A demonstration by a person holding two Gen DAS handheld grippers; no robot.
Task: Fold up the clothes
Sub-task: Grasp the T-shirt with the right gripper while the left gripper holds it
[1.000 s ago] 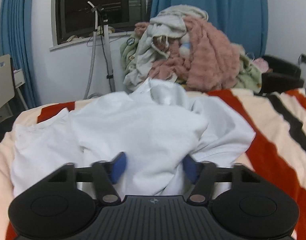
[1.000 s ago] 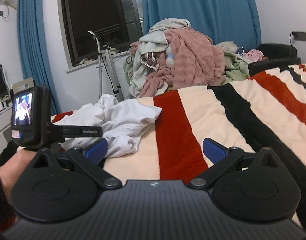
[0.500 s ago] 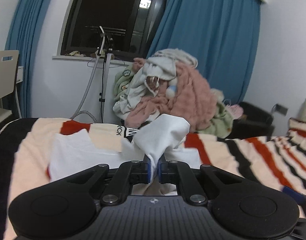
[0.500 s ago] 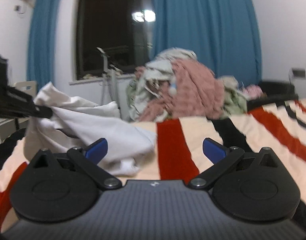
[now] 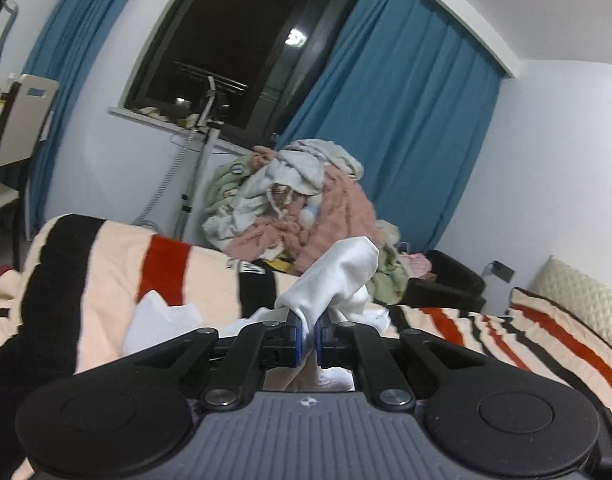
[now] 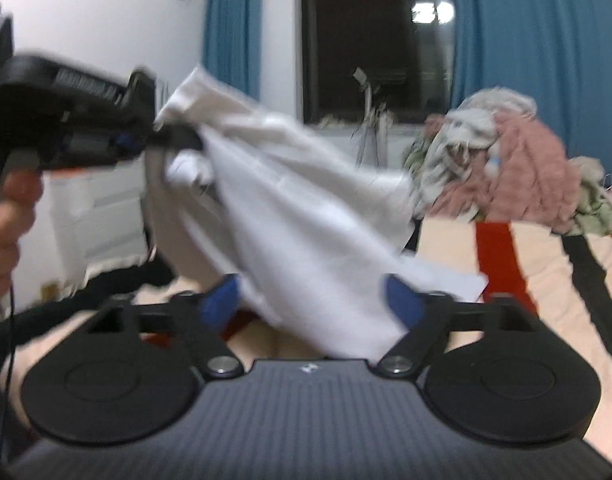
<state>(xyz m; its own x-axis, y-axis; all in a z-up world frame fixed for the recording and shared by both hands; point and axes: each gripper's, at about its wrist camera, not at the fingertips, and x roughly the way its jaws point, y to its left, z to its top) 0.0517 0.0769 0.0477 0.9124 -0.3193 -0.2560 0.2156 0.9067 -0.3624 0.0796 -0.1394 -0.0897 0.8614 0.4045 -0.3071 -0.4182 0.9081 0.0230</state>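
A white garment (image 5: 334, 276) is pinched at one edge by my left gripper (image 5: 308, 334), which is shut on it and holds it up off the striped bed (image 5: 106, 272). In the right wrist view the same garment (image 6: 290, 216) hangs down from the left gripper (image 6: 146, 144), gripped by a hand (image 6: 6, 216) at the upper left. My right gripper (image 6: 310, 294) sits under the hanging cloth. Its jaws are closing, with the lower fold of cloth between the blue pads (image 6: 222, 296), and a gap shows on both sides. This view is blurred.
A tall pile of mixed clothes (image 5: 306, 208) with a pink fluffy piece lies beyond the bed's far edge. A metal stand (image 5: 202, 152) is under the dark window. A chair (image 5: 14, 140) is at the left, a black armchair (image 5: 446, 280) and a pillow (image 5: 578, 300) at the right.
My left gripper shut on the white garment and lifted it off the bed. My right gripper swung left under the hanging cloth, and its jaws have narrowed.
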